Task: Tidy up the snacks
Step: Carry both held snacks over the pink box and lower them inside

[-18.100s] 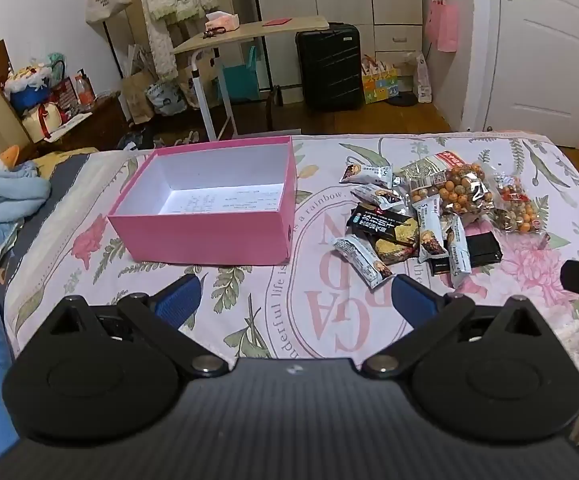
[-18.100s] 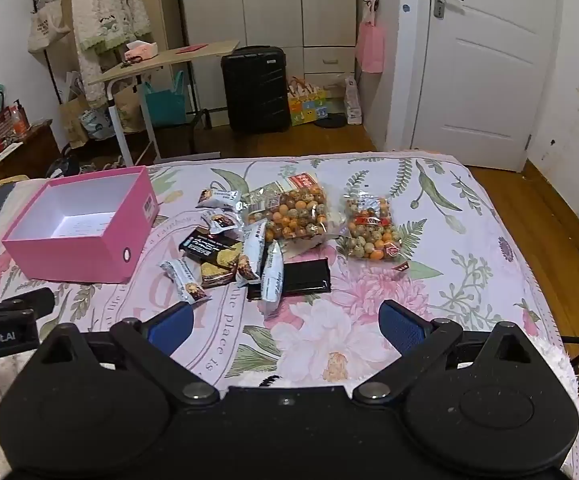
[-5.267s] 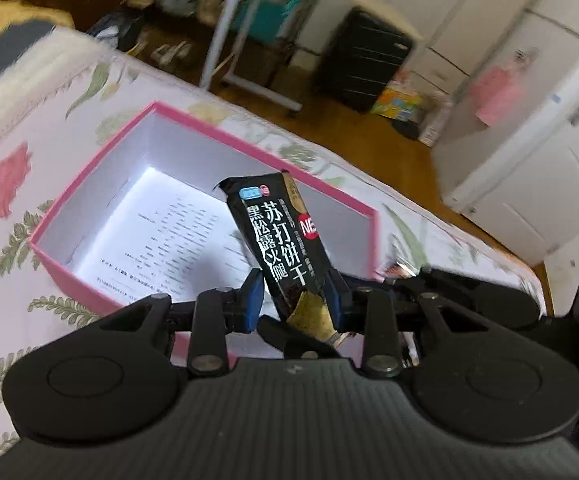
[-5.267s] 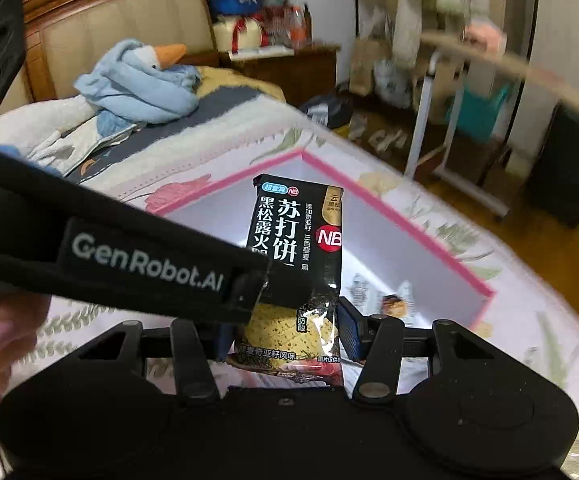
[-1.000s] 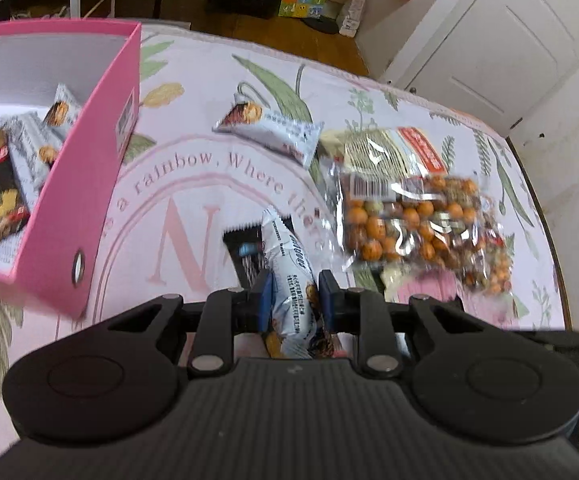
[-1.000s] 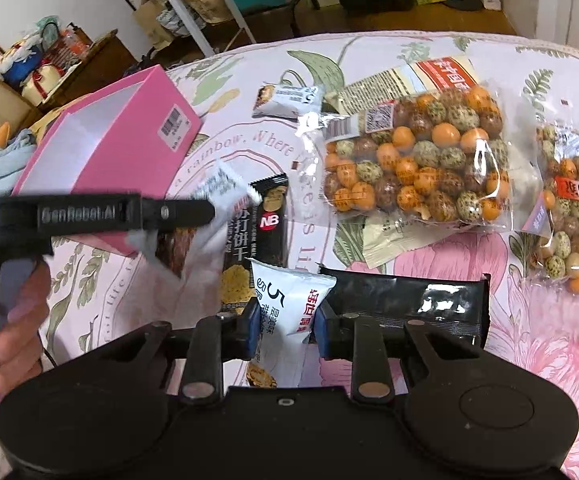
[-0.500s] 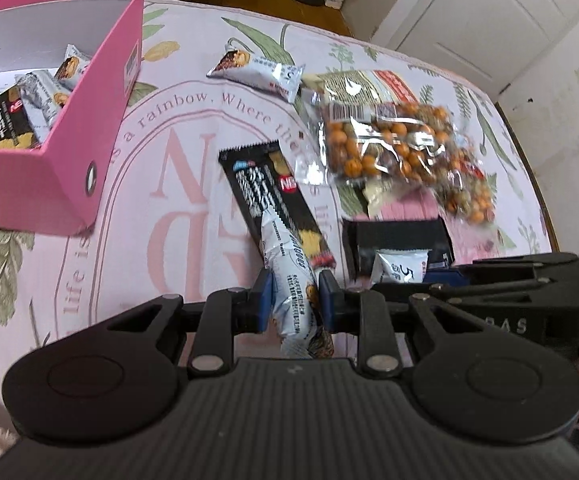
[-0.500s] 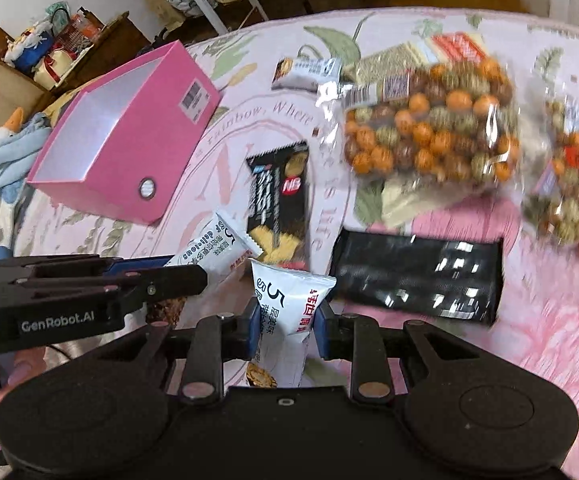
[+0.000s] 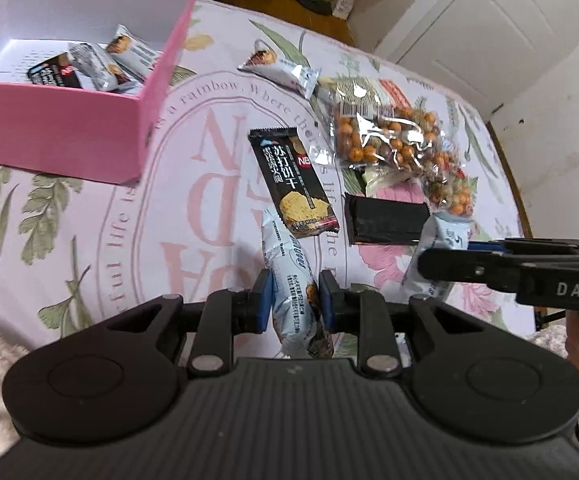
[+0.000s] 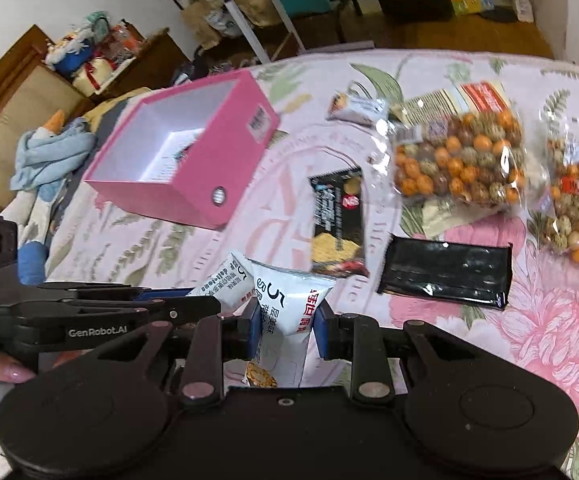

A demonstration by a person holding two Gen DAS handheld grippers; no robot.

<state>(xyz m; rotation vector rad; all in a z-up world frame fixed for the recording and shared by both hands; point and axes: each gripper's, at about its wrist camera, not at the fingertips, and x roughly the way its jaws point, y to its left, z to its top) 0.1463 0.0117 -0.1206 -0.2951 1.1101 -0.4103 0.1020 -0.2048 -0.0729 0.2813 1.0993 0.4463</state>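
My left gripper is shut on a white snack bar, held above the flowered bedspread. My right gripper is shut on a white snack packet and shows at the right of the left wrist view, with its packet. The pink box stands at the upper left with several small packs inside; in the right wrist view the pink box lies up and to the left. A black cracker pack, a black wrapper, a small white pack and bags of coated nuts lie on the bed.
A second nut bag lies at the right edge of the bed. A wooden headboard, a blue plush toy and a cluttered side table sit beyond the box. A white door stands past the bed's far end.
Both grippers have risen from the snack pile, each carrying its white pack. The view has drawn back, so the pink box and the bare bedspread show more fully.
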